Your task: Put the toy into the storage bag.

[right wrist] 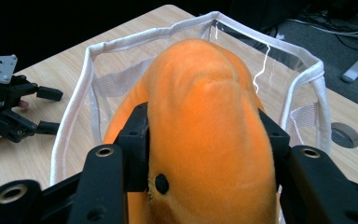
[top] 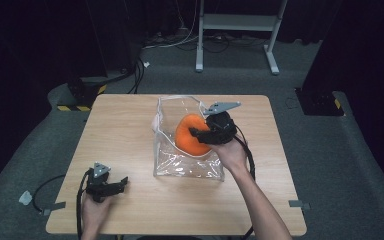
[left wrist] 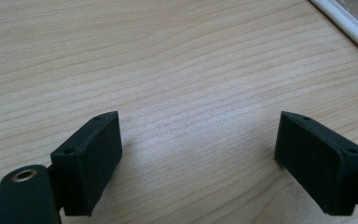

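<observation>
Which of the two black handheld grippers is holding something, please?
The right gripper, clamped on the orange plush toy over the clear plastic bag; the left gripper stands open above bare table.

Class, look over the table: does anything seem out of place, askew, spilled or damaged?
Nothing stands out. The right gripper holds the orange plush toy over the clear bag, which stands open and upright. The left gripper rests open on the table.

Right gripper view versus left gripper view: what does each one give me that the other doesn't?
The right gripper view has the right gripper clamped on the orange plush toy over the open mouth of the clear bag, with a small black dot on the toy near the jaws.

The left gripper view has the left gripper open, with nothing between its jaws, low over bare wood.

Both show the wooden table and the bag's white trim.
</observation>
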`<state>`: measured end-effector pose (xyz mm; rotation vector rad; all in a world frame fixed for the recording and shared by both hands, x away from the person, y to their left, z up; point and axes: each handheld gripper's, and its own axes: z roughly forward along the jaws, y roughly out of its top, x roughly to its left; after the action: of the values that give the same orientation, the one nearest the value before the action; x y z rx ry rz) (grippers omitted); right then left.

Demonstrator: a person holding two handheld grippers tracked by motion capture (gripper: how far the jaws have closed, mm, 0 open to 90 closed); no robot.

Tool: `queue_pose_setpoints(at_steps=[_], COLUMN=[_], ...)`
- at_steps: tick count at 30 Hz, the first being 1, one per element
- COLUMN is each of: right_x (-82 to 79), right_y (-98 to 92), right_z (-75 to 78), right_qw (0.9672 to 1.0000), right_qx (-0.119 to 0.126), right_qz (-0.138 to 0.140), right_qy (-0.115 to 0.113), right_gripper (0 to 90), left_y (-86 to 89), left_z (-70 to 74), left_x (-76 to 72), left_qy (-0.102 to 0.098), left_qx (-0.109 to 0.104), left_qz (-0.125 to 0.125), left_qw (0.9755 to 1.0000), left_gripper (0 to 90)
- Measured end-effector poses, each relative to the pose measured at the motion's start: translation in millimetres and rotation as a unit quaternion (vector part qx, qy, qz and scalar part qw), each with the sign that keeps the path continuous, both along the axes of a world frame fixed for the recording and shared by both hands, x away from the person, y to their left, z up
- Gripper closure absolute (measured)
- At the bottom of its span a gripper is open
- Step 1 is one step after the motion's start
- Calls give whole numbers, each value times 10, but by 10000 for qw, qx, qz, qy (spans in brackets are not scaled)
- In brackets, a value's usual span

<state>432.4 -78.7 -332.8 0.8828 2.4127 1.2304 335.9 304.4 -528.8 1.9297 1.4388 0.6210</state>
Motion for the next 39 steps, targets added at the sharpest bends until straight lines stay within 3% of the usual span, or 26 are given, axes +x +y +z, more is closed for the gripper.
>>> queue_pose_setpoints(at_steps=[10,25,39], right_x=[-28,-21,-29], right_y=[5,7,-20], right_z=[-52,-111,-133], right_qw=[9999,9992,9990], right_qx=[-127,-353,-365], right_qz=[-69,-91,-150], right_qy=[-26,151,191], right_gripper=[456,391,337], left_y=[0,-1,0], left_z=[0,0,1], left_x=[0,0,0], left_qy=[-3,0,-2], left_qx=[-1,-4,4], left_qz=[4,1,-2], left_qw=[10000,10000,10000], left_gripper=[149,149,150])
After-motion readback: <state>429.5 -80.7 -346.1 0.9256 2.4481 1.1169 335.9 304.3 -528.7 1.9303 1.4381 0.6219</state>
